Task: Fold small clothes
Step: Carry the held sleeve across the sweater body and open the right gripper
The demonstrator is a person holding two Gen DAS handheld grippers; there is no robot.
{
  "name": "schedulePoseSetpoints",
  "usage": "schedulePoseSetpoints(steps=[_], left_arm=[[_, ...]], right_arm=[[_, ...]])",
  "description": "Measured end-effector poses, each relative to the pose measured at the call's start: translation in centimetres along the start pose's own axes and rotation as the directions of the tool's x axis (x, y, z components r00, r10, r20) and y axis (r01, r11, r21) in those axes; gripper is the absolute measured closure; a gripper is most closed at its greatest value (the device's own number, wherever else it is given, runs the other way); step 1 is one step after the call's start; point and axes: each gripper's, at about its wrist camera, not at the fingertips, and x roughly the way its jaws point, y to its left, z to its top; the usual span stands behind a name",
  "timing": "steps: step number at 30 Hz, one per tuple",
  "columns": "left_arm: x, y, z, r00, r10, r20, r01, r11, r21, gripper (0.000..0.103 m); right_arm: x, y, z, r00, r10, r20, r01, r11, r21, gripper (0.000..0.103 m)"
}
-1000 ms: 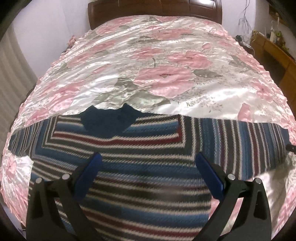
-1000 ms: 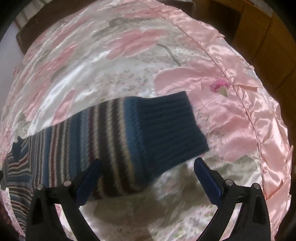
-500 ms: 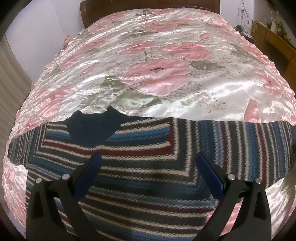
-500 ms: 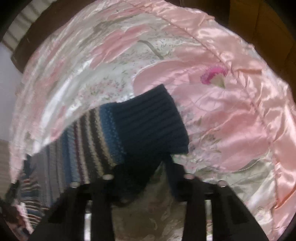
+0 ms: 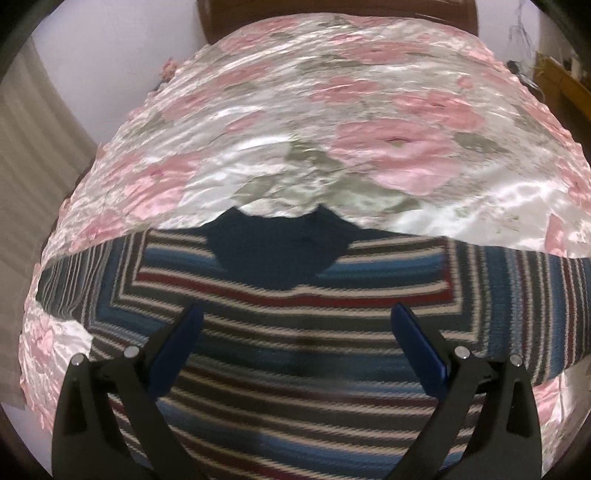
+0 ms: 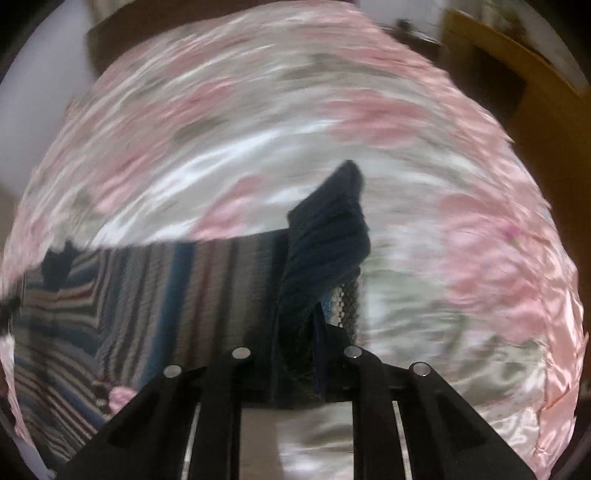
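Both right fingers (image 6: 325,354) pinch the sweater (image 5: 295,332) cuff (image 6: 328,236).

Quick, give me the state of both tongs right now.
Left tongs: open, empty, over the striped sweater.
Right tongs: shut on the sweater's dark blue cuff, raised off the floral bedspread.

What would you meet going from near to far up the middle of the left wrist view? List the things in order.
Open left gripper → striped sweater body → its dark navy collar → floral satin bedspread → brown wooden headboard.
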Motion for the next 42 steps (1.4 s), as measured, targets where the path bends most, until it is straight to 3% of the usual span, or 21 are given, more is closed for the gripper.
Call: schedulePoseSetpoints(steps=[6, 8, 10, 11, 16, 21, 23, 26, 31, 34, 40, 41, 42], left_arm=[[0.4, 4.7, -0.5, 1.000, 0.020, -0.016, -0.021, 0.999, -0.038, 0.002], [0.7, 5.8, -0.8, 1.000, 0.019, -0.023, -0.020, 0.999, -0.047, 0.002], [0.9, 6.5, -1.1, 0.999, 0.017, -0.031, -0.019, 0.998, -0.054, 0.002], [1.1, 6.7, -1.2, 0.999, 0.015, -0.036, -0.017, 0.998, -0.056, 0.002], [1.7, 6.5, -1.9, 0.998, -0.008, -0.057, 0.005, 0.999, -0.048, 0.002], [1.6, 3.3, -2.3, 0.992, -0.098, -0.075, 0.096, 0.995, -0.029, 0.002], [1.5, 0.8, -2.6, 0.981, -0.168, -0.093, 0.167, 0.986, -0.021, 0.002], [1.7, -3.5, -2.8, 0.950, -0.279, -0.137, 0.281, 0.960, -0.004, 0.002], [3.2, -10.3, -3.0, 0.883, -0.407, -0.233, 0.419, 0.908, 0.000, 0.003], [4.4, -12.5, -2.9, 0.850, -0.440, -0.290, 0.450, 0.892, -0.035, 0.003], [5.3, -13.6, -2.9, 0.816, -0.489, -0.308, 0.475, 0.871, -0.125, 0.004], [5.4, -13.8, -2.9, 0.814, -0.493, -0.308, 0.476, 0.869, -0.133, 0.006], [5.5, -13.9, -2.9, 0.811, -0.496, -0.311, 0.479, 0.868, -0.132, 0.021]], right_arm=[[1.6, 10.8, -0.9, 0.992, 0.117, -0.040, -0.122, 0.982, -0.147, 0.087], [2.5, 13.6, -1.3, 0.991, 0.121, -0.060, -0.130, 0.974, -0.188, 0.086], [3.6, 15.8, -1.9, 0.989, 0.124, -0.086, -0.140, 0.965, -0.221, 0.079], [4.1, 16.3, -2.1, 0.985, 0.136, -0.110, -0.158, 0.961, -0.227, 0.066], [3.1, 16.5, -3.8, 0.948, 0.280, -0.149, -0.306, 0.932, -0.196, 0.055], [0.5, 11.9, -4.1, 0.957, 0.277, -0.084, -0.285, 0.950, -0.123, 0.051], [0.2, 9.5, -4.4, 0.965, 0.252, -0.068, -0.257, 0.962, -0.089, 0.051], [0.0, 6.2, -5.3, 0.970, 0.239, -0.052, -0.242, 0.969, -0.051, 0.051], [-0.2, 3.0, -6.7, 0.965, 0.260, -0.035, -0.260, 0.965, -0.020, 0.051], [-0.4, 2.5, -7.1, 0.962, 0.272, -0.019, -0.272, 0.962, -0.016, 0.050], [-1.0, 1.7, -7.4, 0.957, 0.291, 0.020, -0.291, 0.957, 0.001, 0.045], [-1.0, 1.6, -7.4, 0.958, 0.288, 0.021, -0.288, 0.958, 0.003, 0.045], [-1.0, 1.5, -7.4, 0.959, 0.283, 0.022, -0.283, 0.959, 0.004, 0.045]])
